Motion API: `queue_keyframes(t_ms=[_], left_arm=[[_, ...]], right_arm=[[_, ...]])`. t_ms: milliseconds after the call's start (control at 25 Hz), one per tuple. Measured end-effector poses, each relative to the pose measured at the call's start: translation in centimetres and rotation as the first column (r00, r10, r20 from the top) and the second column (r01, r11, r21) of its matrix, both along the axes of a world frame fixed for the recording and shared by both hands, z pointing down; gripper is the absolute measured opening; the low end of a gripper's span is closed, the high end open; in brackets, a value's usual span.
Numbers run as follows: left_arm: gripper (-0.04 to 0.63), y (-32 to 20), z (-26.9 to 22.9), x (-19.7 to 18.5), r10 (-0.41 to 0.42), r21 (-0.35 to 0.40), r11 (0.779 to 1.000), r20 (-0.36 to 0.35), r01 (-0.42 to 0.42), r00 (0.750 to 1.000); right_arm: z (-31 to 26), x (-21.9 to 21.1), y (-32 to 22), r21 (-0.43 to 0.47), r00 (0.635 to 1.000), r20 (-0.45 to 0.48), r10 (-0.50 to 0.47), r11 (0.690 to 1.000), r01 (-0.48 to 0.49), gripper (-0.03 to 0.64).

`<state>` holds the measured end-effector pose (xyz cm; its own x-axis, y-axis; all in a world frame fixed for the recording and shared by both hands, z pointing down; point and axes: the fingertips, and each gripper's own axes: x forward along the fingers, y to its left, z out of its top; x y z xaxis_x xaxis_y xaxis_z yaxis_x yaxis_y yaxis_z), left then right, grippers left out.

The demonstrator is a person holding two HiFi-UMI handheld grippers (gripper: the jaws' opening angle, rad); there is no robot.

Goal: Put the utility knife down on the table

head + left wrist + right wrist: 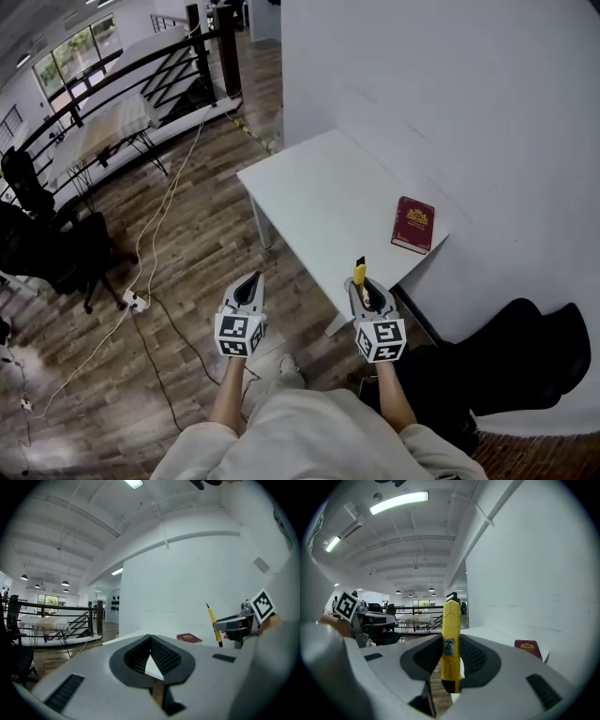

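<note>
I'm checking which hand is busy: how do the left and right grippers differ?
The right gripper is shut on the yellow utility knife, held upright; the left gripper is shut and empty. The right gripper is at the white table's near edge; the left gripper is over the wood floor. Both point forward.

Print on utility knife (451, 641) too small.
</note>
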<state>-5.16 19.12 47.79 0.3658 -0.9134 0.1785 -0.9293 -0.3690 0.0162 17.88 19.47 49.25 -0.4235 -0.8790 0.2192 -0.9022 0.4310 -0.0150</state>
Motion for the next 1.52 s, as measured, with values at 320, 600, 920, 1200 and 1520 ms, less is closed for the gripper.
queue_keyframes(t_ms=[320,600,920,1200,1520], left_arm=[[0.006,-8.4,-0.4,-3.2,0.029,0.019,0.999,-0.005,-0.029,1.000],[0.006,-13.6,-0.1,-4.8,0.056,0.019,0.998,-0.002,-0.056,0.998],[0.006,-16.5,0.9,-5.5,0.070,0.007,0.997,-0.006,-0.070,0.997],[0.006,-18.2,2.2,-6.4,0.063,-0.017,0.998,-0.003,-0.063,0.998],[0.006,-23.3,2.3,-7.1,0.062,-0.013,0.998,-0.003,-0.062,0.998]], right_arm=[[-0.5,-3.6,-8.0,0.014,1.000,-0.004,0.016,1.000,-0.016,0.110],[-0.1,-5.4,-12.7,0.013,0.999,-0.004,0.037,0.999,-0.037,0.110],[1.2,-6.5,-15.2,-0.010,0.999,-0.010,0.038,0.999,-0.038,0.109],[1.9,-7.1,-17.4,-0.022,0.999,-0.012,0.032,0.999,-0.033,0.110],[2.2,-8.1,-22.5,-0.022,1.000,-0.015,0.021,1.000,-0.022,0.110]])
